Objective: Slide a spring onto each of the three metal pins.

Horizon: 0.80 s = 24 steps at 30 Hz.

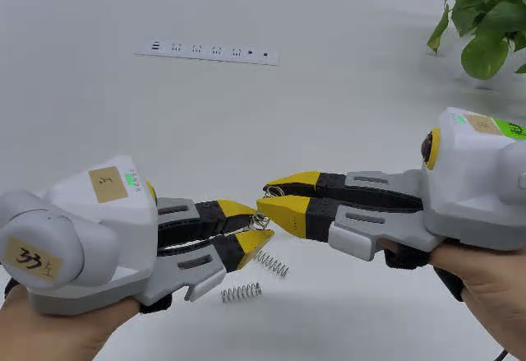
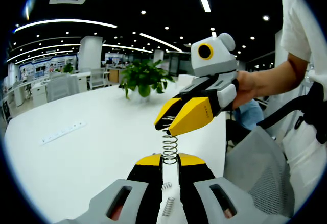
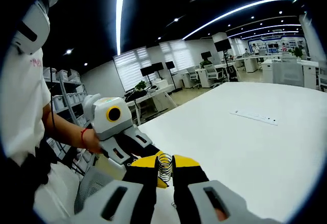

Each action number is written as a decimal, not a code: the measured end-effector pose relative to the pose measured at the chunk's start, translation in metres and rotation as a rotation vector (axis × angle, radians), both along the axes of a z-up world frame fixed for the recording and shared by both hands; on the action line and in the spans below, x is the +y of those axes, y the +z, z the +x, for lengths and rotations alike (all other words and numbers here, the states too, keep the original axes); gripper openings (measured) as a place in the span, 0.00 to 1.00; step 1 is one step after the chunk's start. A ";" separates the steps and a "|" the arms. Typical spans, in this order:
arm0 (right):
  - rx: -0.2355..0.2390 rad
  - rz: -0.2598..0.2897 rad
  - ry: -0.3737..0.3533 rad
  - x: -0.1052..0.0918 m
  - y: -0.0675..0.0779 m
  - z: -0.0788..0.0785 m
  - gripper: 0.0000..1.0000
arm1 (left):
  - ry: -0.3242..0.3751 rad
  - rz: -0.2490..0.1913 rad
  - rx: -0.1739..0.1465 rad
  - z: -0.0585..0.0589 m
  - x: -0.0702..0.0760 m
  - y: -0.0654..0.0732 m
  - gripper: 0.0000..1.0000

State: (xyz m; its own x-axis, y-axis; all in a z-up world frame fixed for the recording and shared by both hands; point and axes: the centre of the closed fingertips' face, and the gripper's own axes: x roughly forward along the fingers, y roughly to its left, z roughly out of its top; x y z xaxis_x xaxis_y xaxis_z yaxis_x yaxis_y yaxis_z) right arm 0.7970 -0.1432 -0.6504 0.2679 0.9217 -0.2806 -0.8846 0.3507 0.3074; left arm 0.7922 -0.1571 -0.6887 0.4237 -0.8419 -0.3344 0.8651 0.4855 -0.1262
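Between the 2 grippers, above the table (image 1: 345, 114), I have 1 spring (image 1: 262, 221) in the air. That is the first of 3 as far as I can judge. I can't make out a pin anywhere, so I count 0 springs confirmed on.

The left gripper (image 1: 256, 228) has its jaws drawn nearly together on the spring's lower end. In the left gripper view the coil (image 2: 170, 146) stands straight up out of the yellow tips. A thin bright line runs along those jaws in the head view. It may be a pin inside the coil, but I cannot tell.

The right gripper (image 1: 263, 195) comes in tip to tip and pinches the upper end. In the right gripper view the coil (image 3: 164, 167) fills the narrow gap between its jaws.

A loose spring (image 1: 272, 263) lies on the table just below the tips. A 2nd loose spring (image 1: 241, 293) lies near it, closer to me. Neither is touched, so I judge 2 are left after this one.

The held spring is a short, bright steel wire coil with open turns. It is straight, not kinked, and looks light and springy. It would likely pop free if squeezed off-centre.
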 end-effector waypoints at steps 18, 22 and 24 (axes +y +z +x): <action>-0.144 -0.345 0.417 0.000 0.002 -0.013 0.26 | -0.036 0.024 -0.020 -0.004 -0.002 -0.004 0.10; -0.180 -0.461 0.550 0.004 -0.004 -0.015 0.25 | -0.046 0.031 -0.033 -0.005 -0.001 -0.004 0.10; -0.175 -0.502 0.598 0.004 -0.008 -0.017 0.24 | -0.048 0.033 -0.036 -0.005 -0.001 -0.004 0.10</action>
State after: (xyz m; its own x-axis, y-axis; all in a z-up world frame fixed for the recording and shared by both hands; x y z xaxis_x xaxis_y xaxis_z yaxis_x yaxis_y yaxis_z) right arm 0.7803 -0.1393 -0.6580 -0.1533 0.6977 -0.6998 -0.9873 -0.1388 0.0778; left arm 0.7869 -0.1579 -0.6930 0.3954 -0.8503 -0.3474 0.8912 0.4467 -0.0789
